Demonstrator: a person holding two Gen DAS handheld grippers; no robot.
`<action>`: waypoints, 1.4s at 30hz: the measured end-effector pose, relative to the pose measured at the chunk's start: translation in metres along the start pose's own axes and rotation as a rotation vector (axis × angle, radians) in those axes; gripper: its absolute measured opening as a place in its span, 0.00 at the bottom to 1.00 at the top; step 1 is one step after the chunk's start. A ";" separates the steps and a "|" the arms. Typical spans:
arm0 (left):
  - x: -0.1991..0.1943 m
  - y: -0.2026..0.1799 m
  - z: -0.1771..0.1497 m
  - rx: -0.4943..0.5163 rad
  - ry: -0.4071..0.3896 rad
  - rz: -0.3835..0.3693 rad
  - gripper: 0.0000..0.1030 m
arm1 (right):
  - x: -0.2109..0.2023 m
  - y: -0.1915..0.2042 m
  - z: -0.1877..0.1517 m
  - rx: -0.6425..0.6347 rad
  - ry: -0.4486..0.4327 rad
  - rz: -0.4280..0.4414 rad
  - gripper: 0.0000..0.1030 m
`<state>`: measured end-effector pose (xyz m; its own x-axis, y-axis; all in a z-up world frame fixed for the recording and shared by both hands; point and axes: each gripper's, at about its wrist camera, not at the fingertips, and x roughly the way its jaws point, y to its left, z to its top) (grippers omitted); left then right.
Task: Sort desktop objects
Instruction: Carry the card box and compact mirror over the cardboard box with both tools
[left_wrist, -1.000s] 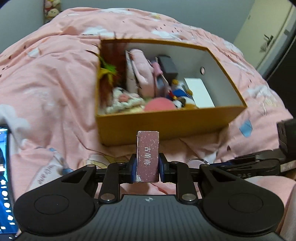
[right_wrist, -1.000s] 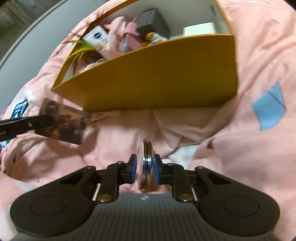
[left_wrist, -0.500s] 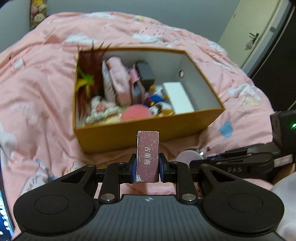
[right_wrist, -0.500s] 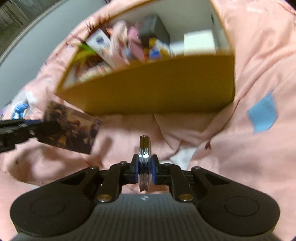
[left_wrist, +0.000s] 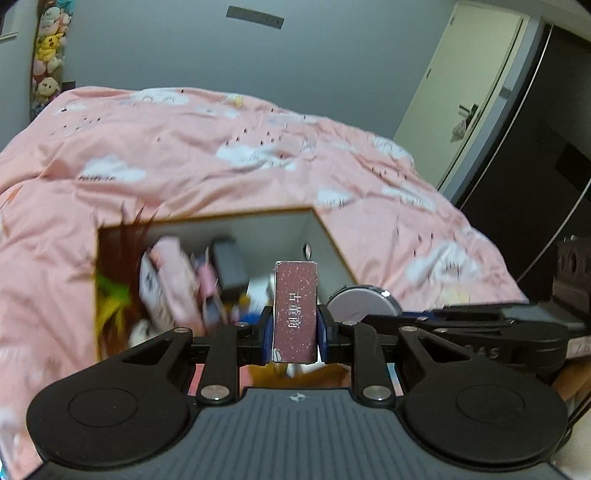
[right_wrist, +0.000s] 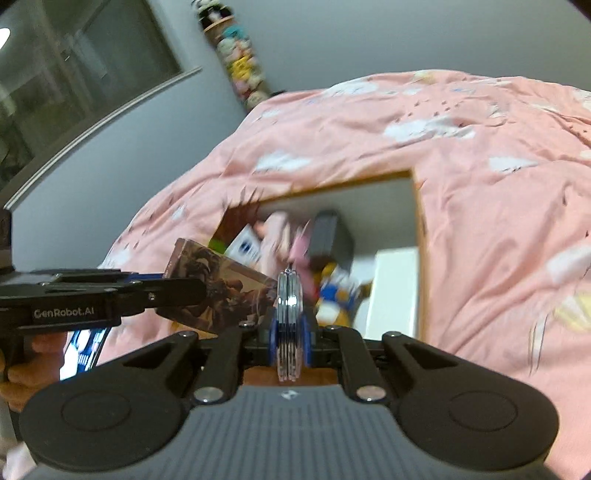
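My left gripper (left_wrist: 294, 328) is shut on a small maroon box with white characters (left_wrist: 295, 310), held upright. The right wrist view shows its printed side (right_wrist: 218, 291) coming in from the left. My right gripper (right_wrist: 290, 332) is shut on a round silver-rimmed disc (right_wrist: 290, 314), held edge-on; the left wrist view shows its pale face (left_wrist: 360, 302). Both grippers hang side by side above the near edge of an open yellow cardboard box (left_wrist: 258, 229) with white inner walls (right_wrist: 369, 206), which sits on a pink duvet (left_wrist: 184, 155).
The cardboard box holds a pink pouch (left_wrist: 173, 277), a dark block (right_wrist: 328, 236), a white flat box (right_wrist: 395, 288), green feathers (left_wrist: 110, 299) and small toys. A lit phone (right_wrist: 85, 350) lies at lower left. A door (left_wrist: 469, 92) stands far right.
Both grippers rose with their objects and now sit over the box's near edge. The box slid lower in both views, and the wall behind the bed came into sight.
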<state>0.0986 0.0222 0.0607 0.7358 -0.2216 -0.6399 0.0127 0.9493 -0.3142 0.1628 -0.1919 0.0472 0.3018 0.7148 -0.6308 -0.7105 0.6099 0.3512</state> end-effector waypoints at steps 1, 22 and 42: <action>0.009 0.001 0.008 -0.010 -0.002 -0.001 0.25 | 0.006 -0.006 0.007 0.027 -0.010 -0.017 0.14; 0.145 0.035 0.052 -0.122 0.128 0.122 0.25 | 0.115 -0.053 0.054 0.139 0.011 -0.157 0.14; 0.161 0.065 0.044 -0.267 0.110 0.052 0.26 | 0.136 -0.043 0.063 0.051 0.011 -0.276 0.14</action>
<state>0.2479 0.0577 -0.0322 0.6531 -0.2111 -0.7272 -0.2119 0.8710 -0.4432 0.2743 -0.0993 -0.0097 0.4721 0.5160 -0.7147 -0.5697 0.7973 0.1993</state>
